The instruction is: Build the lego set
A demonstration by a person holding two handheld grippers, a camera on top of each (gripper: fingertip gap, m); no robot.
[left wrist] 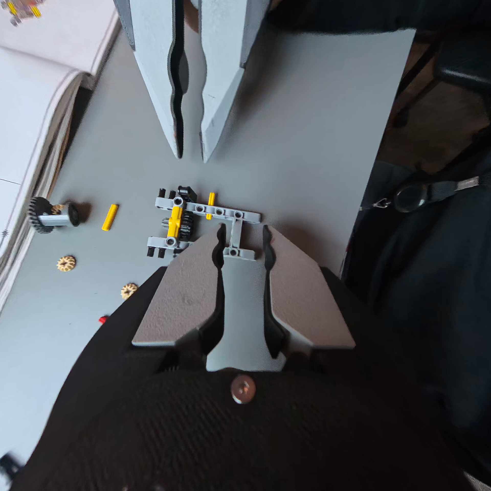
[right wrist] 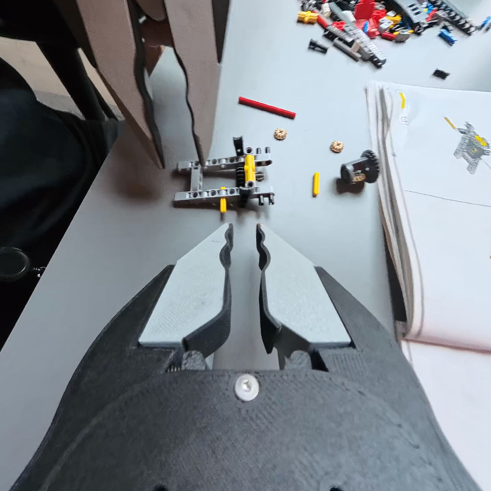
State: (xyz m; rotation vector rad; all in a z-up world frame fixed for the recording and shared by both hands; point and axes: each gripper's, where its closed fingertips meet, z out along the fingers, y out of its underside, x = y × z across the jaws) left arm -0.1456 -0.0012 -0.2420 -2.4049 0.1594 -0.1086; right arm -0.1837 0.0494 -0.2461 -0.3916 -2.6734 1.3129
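In the left wrist view, the grey frame (left wrist: 204, 225) of the lego set lies in the middle of the bench (left wrist: 305, 132), close to the bench edge on the right of the picture. The left claw (left wrist: 243, 228) stands partly open with nothing held; its tips reach over the frame's short cross bar. The right claw (left wrist: 191, 156) comes down from the top, its gap narrow and bare. Bare bench lies between it and the frame. A loose yellow pin (left wrist: 110, 217), two tan gears (left wrist: 66, 263) and a black gear piece (left wrist: 53, 215) sit at the left, beside the open book (left wrist: 29, 111).

In the right wrist view, the right claw (right wrist: 244, 225) points at the frame (right wrist: 225, 180) but stays apart from it. Only here show a red rod (right wrist: 267, 107) and a pile of loose pieces (right wrist: 385, 24) at the upper right. The book (right wrist: 438, 212) fills the right side.
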